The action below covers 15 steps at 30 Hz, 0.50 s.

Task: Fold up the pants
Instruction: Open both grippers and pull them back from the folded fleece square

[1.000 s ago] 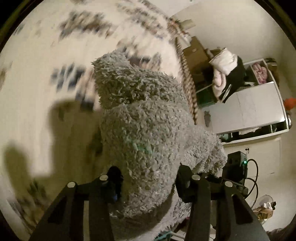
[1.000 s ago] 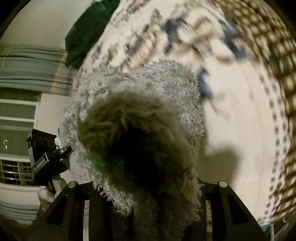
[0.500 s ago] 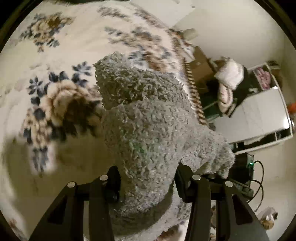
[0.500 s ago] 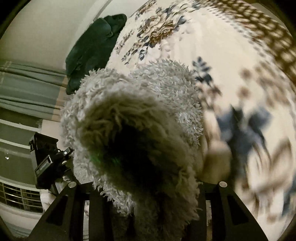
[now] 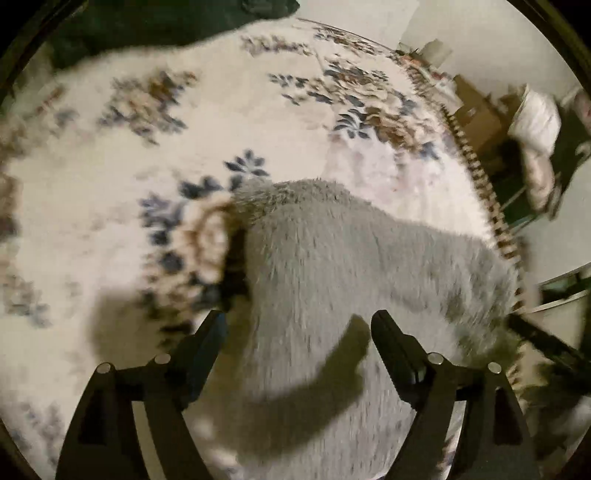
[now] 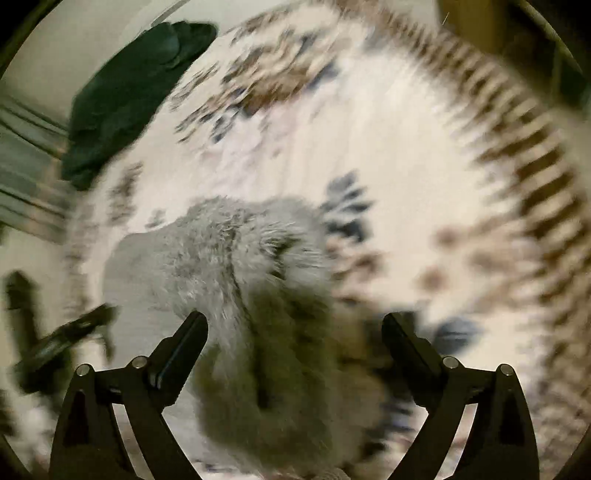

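Note:
The grey fluffy pants (image 5: 351,273) lie on the cream floral bedspread (image 5: 110,184), spread toward the bed's right edge. My left gripper (image 5: 297,325) is open above them, its fingers apart and off the fabric. In the right wrist view the pants (image 6: 236,258) lie bunched in a heap below my right gripper (image 6: 293,326), which is open with its fingers clear of the cloth. Both views are motion-blurred.
A dark green garment (image 6: 125,96) lies at the far end of the bed; it also shows in the left wrist view (image 5: 147,29). The bedspread's brown patterned border (image 5: 476,177) marks the edge. Shelves and clothes (image 5: 535,125) stand beyond. The other gripper (image 6: 55,347) shows at the left.
Both grippers have opened and let go of the pants, which dropped onto the bedspread. Both grippers have pulled back above the fabric.

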Available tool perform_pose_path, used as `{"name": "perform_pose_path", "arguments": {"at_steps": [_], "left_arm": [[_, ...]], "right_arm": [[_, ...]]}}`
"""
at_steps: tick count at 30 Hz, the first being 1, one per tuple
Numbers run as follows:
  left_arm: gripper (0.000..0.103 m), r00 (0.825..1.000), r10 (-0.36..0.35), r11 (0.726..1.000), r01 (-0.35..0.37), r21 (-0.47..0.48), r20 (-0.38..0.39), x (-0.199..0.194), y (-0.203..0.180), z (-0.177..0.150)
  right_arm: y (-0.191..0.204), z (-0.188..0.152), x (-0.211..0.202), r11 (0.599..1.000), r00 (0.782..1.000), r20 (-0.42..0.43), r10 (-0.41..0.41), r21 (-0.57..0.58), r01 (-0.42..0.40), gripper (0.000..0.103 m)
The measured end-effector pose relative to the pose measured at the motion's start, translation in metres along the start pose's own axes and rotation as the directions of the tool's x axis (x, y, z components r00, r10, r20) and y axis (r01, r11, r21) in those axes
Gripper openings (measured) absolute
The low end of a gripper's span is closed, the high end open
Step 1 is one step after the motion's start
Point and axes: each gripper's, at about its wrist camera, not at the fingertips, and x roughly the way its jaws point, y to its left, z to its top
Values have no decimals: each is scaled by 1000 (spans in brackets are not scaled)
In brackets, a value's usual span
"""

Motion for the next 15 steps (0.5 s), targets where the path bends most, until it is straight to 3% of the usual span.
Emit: {"name": "perform_pose_path", "arguments": {"at_steps": [2,5,15], "left_arm": [[80,997,70,997,-71,20,20,-17,-7,-12],[80,991,123,992,-124,22,44,-51,-23,-36],[80,973,192,978,-200,54,130,-174,-83,-81]], "right_arm": [[15,-21,-33,990,989,75,-127,-60,132,98],[29,-50,-66,977,975,109,-191,-72,200,101],[47,-125,-226,978,960,204,-191,-38,203,101]]}}
